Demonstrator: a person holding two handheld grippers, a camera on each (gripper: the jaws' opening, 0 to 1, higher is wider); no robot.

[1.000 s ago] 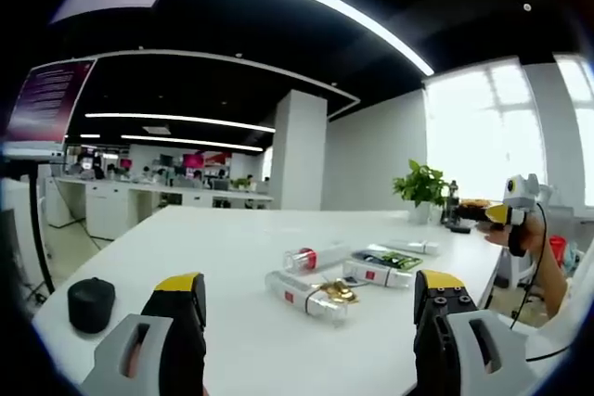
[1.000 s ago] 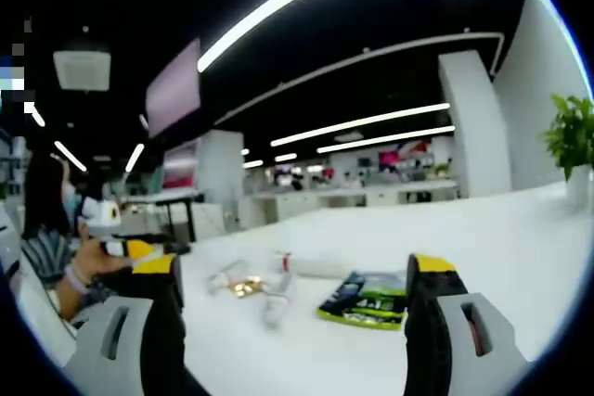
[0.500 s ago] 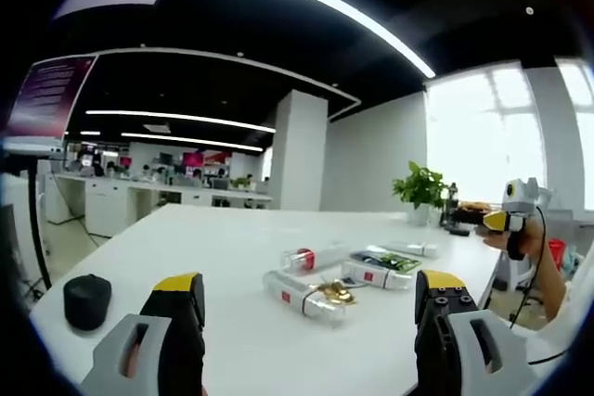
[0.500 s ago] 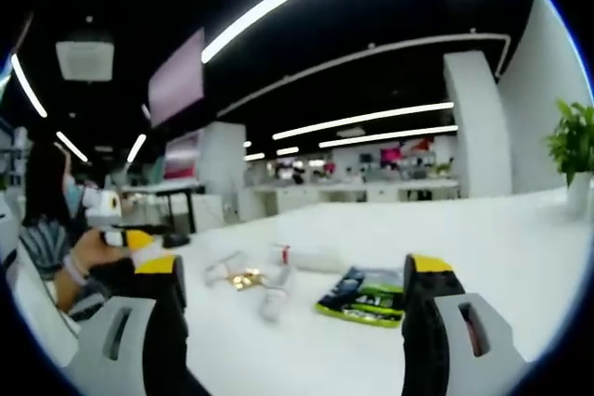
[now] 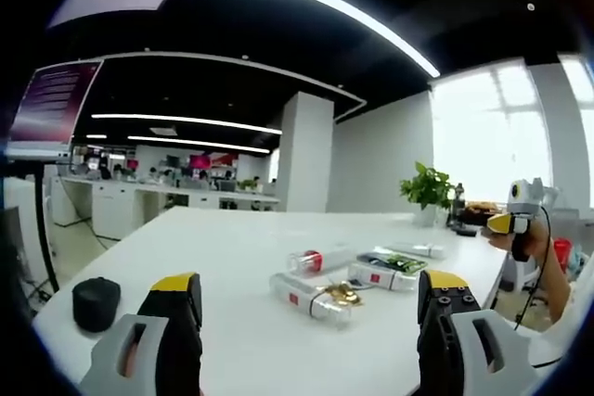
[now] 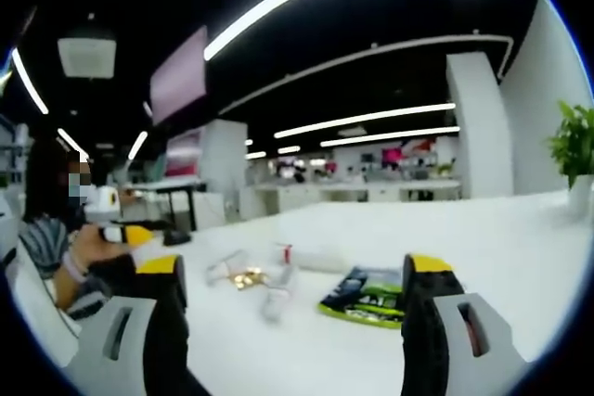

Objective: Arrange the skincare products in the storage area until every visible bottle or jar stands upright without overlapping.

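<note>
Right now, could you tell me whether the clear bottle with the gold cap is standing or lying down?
Lying down: the clear bottle rests lengthwise on the white table.

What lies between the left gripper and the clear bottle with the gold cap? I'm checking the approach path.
In the left gripper view, only bare white table separates the left gripper from the clear bottle, which lies on its side.

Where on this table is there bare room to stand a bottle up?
The white table is bare between the black round object and the lying clear bottle, and beyond the products toward the office. It is crowded around the green packet.
</note>
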